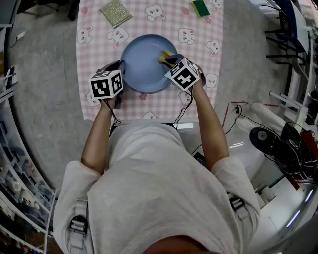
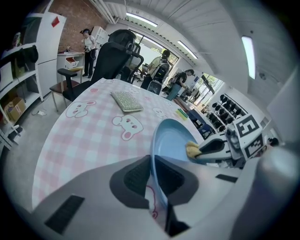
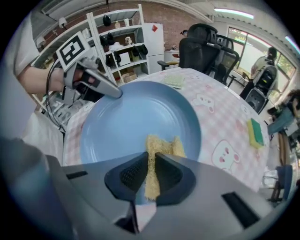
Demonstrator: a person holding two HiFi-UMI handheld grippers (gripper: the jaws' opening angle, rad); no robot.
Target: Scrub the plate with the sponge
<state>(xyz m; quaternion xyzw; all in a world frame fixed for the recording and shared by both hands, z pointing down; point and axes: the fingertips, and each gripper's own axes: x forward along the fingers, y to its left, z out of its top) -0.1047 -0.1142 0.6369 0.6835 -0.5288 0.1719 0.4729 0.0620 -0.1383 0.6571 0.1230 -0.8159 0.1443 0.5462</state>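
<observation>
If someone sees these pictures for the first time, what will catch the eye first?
The blue plate in the middle of the pink checked tablecloth stands out first. The left gripper is shut on its left rim, and the right gripper holds a yellow sponge on its right side.

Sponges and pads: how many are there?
3: a yellow sponge in the right jaws on the plate, a green sponge at the table's far right, a woven pad far left.

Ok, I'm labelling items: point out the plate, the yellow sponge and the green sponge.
plate (image 1: 140,64), head view, bare centre.
yellow sponge (image 3: 163,146), right gripper view, exposed top.
green sponge (image 1: 200,8), head view, middle.
</observation>
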